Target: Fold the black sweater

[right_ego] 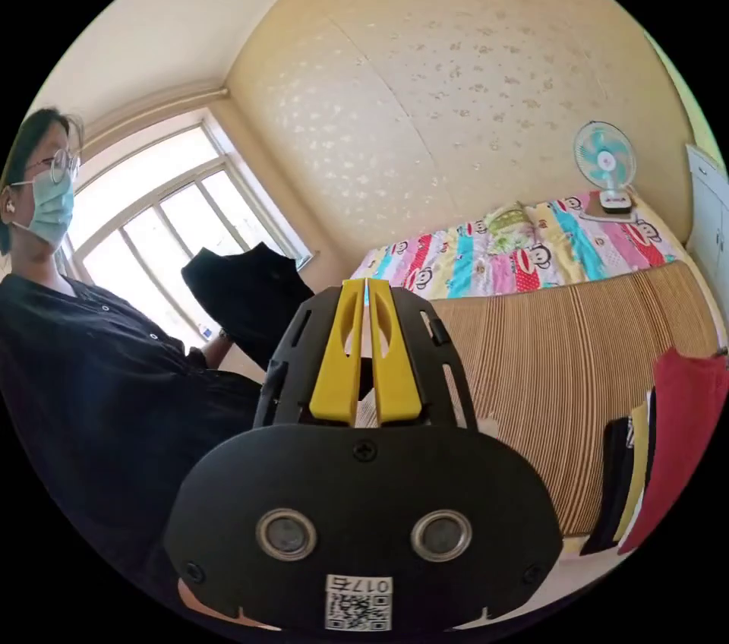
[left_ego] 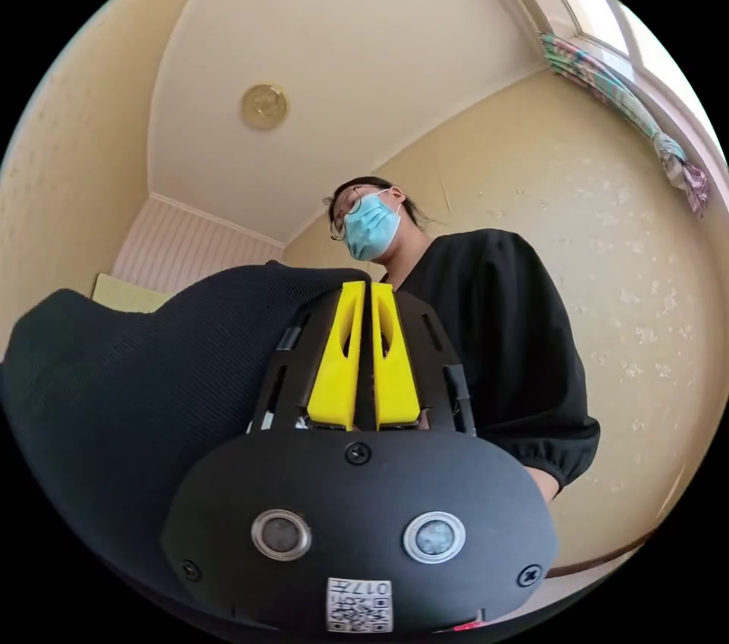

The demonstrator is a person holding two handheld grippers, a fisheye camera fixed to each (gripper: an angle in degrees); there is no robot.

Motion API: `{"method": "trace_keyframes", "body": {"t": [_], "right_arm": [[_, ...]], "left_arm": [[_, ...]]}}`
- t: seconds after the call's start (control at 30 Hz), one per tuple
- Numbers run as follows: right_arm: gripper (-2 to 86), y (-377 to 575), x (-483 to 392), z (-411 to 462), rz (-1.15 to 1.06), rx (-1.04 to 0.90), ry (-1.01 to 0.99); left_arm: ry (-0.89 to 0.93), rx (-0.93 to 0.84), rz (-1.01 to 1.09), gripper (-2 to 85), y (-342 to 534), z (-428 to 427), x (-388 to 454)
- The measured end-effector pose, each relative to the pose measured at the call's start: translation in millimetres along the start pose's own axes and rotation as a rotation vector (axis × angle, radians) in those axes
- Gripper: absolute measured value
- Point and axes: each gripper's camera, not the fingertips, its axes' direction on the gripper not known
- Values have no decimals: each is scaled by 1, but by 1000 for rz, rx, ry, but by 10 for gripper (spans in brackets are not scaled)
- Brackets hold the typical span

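Note:
The black sweater (left_ego: 144,386) hangs in a ribbed mass over the left side of my left gripper (left_ego: 368,288), which points up toward the ceiling. Its yellow jaws are shut, and the sweater's edge runs into their tips. In the right gripper view the same sweater (right_ego: 247,295) is held up in front of the window, above the person's hand (right_ego: 222,335). My right gripper (right_ego: 366,287) points toward the bed, shut, with nothing between its jaws.
The person in a black top (left_ego: 493,340) stands close behind both grippers. A bed with a striped mat (right_ego: 577,355) and a cartoon-print sheet (right_ego: 471,260) lies ahead, with a small fan (right_ego: 605,162) on it. Red, yellow and black clothes (right_ego: 676,439) are stacked at the right.

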Motion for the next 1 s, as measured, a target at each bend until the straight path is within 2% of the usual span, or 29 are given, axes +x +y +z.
{"method": "trace_keyframes", "body": {"t": [0.07, 0.13, 0.23, 0.37, 0.43, 0.53, 0.63, 0.7, 0.73, 0.8, 0.87, 0.93, 1.0], "right_arm": [[90, -8, -30, 38, -114, -29, -140], [130, -11, -50, 68, -183, -89, -189], [169, -1, -81, 117, -326, -162, -90], [159, 29, -111, 178, -496, -224, -22], [129, 39, -113, 191, -521, -223, -39], [72, 38, -94, 176, -386, -101, 2], [61, 34, -83, 144, -278, 32, 168], [60, 31, -85, 129, -258, 91, 274], [60, 27, -88, 123, -259, 106, 309], [60, 19, -90, 132, -275, 26, 337], [59, 12, -95, 157, -248, -99, 452], [58, 16, -99, 176, -281, -152, 550], [57, 19, -96, 189, -284, -182, 581]], "left_arm": [[102, -9, -72, 1, 13, 33, -25], [165, -24, -139, 1, 34, 67, -45], [212, -76, -259, 1, 76, 118, -72], [235, -184, -408, 1, 127, 168, -97], [212, -160, -355, 1, 136, 165, -89], [34, -128, -323, 1, 146, 139, -70], [-237, -188, -457, 0, 160, 115, -63], [-629, -262, -505, -2, 168, 101, -54], [-726, -279, -516, -2, 170, 99, -53], [-1018, -307, -587, -4, 185, 99, -58], [-1191, -232, -625, -5, 200, 101, -60], [-1268, -176, -605, -4, 214, 109, -58], [-1217, -207, -580, 7, 233, 138, -69]]}}
